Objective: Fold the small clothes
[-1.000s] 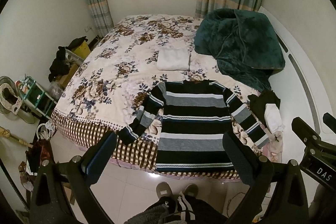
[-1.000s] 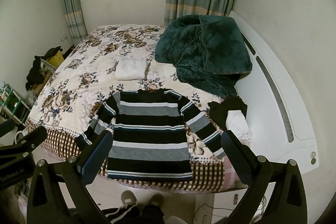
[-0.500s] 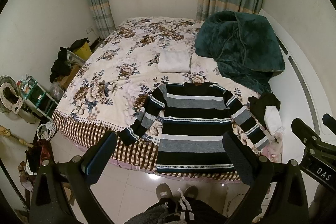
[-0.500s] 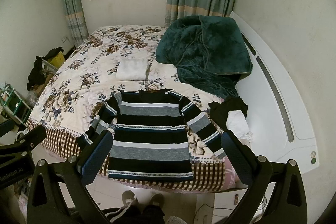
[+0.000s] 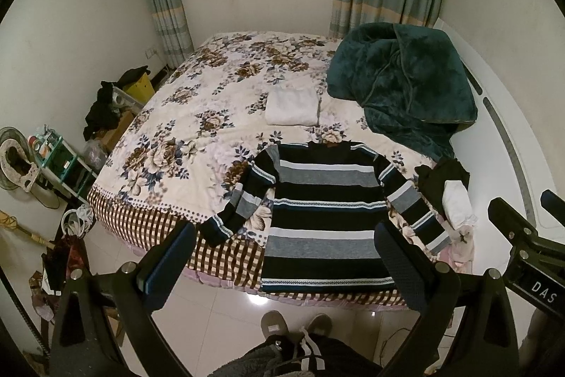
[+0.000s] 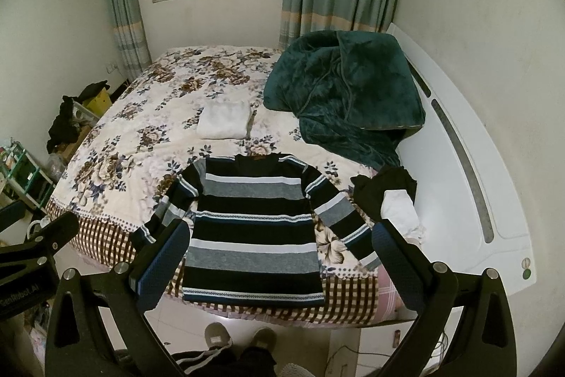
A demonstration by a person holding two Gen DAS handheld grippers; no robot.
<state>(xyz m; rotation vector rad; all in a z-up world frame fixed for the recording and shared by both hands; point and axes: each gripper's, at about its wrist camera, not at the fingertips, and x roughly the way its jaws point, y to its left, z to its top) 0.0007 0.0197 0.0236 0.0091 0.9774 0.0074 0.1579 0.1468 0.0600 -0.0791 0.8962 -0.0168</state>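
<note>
A black, grey and white striped sweater (image 5: 325, 218) lies flat, sleeves spread, at the near edge of the floral bed (image 5: 197, 143); its hem hangs over the checked edge. It also shows in the right wrist view (image 6: 254, 228). My left gripper (image 5: 282, 267) is open and empty, held above the floor in front of the hem. My right gripper (image 6: 279, 264) is open and empty, at a like height before the sweater. A folded white garment (image 5: 291, 106) lies further back on the bed. A black and white clothes pile (image 5: 448, 193) lies to the sweater's right.
A dark green blanket (image 5: 402, 83) is heaped at the bed's far right by the white headboard (image 6: 459, 172). Clutter, a shelf (image 5: 60, 161) and a fan stand left of the bed. The person's slippers (image 5: 296, 324) stand on the tiled floor below.
Both grippers have drawn back and up slightly; the bed and sweater sit a little lower and farther in both views. Nothing was grasped.
</note>
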